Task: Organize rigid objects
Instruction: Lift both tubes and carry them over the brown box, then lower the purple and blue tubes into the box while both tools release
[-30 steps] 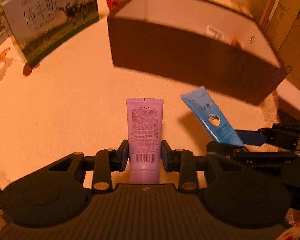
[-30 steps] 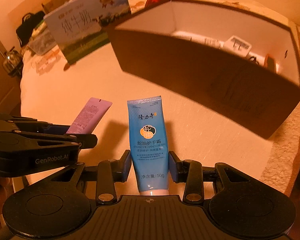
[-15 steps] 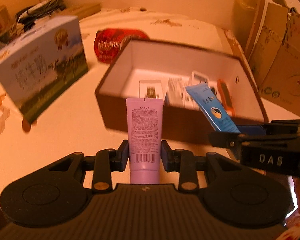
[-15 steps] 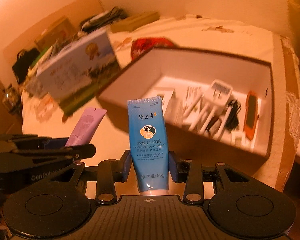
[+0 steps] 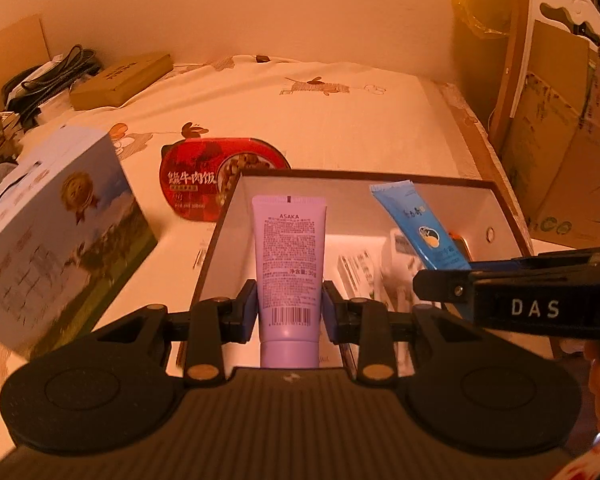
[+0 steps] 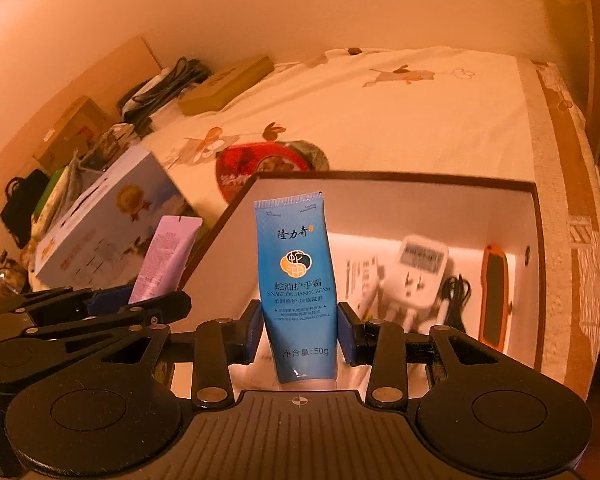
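My left gripper (image 5: 289, 307) is shut on a purple tube (image 5: 289, 256) marked ASAKA, which stands up between its pads. My right gripper (image 6: 298, 330) is shut on a blue hand cream tube (image 6: 296, 280). Both tubes hang above the near part of an open brown box (image 5: 500, 204) with a white inside (image 6: 380, 204). The blue tube (image 5: 416, 228) and right gripper also show at the right of the left wrist view. The purple tube (image 6: 165, 256) shows at the left of the right wrist view.
Inside the box lie a white plug adapter (image 6: 420, 268), an orange device (image 6: 495, 300), a black cable and small packets. A milk carton box (image 5: 52, 236) stands left of it. A red food package (image 5: 216, 176) lies behind. Cardboard boxes (image 5: 560, 128) stack at right.
Both grippers have risen and moved forward with their tubes, from in front of the box's outer wall to above its open inside. The box contents have come into view.
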`<state>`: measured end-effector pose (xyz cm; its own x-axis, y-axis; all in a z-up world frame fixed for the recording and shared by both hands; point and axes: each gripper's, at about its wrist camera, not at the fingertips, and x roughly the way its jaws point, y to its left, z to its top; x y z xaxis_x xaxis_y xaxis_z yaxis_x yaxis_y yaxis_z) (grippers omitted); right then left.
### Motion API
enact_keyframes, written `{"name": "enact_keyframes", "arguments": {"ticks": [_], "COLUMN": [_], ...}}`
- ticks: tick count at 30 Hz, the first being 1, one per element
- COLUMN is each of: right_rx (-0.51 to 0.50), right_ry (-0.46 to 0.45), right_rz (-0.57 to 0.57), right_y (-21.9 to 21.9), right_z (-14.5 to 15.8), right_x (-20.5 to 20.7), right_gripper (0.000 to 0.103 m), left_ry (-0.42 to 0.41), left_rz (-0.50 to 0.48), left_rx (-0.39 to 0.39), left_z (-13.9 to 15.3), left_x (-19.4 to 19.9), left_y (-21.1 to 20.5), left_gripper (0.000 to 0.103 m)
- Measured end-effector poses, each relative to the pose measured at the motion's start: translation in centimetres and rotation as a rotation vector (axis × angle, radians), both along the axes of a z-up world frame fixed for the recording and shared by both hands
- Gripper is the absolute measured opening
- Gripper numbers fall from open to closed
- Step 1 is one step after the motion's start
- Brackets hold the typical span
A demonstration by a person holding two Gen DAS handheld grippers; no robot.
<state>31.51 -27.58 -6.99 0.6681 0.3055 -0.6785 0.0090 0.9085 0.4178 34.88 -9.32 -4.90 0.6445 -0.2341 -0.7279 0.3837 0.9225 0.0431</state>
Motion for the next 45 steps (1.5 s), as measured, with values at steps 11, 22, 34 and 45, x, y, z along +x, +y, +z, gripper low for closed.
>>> {"name": "enact_keyframes", "arguments": {"ticks": [11, 22, 34, 45], "right_rx": [0.001, 0.020, 0.024, 0.058], "right_ry": [0.089, 0.141, 0.149, 0.077], "right_rz": [-0.027, -0.048, -0.050, -0.081], "right_y": [-0.8, -1.5, -0.9, -1.1], "right_z": [-3.3, -5.4, -5.7, -4.6], "right_x": [3.9, 5.0, 5.4, 5.0], "right_gripper": [0.036, 0.036, 0.036, 0.052], "left_ry": [0.058, 0.108, 0.113, 0.129], "left_rz": [-0.014, 0.001, 0.001, 0.015], "left_rx": [0.064, 0.098, 0.074, 0.039], "left_z": [-3.1, -6.2, -6.1, -5.6], "left_x": [4.9, 7.1, 6.7, 5.7], "left_y": [-1.5, -1.6, -0.6, 0.3], "left_gripper": [0.028, 0.029, 0.037, 0.048]}}
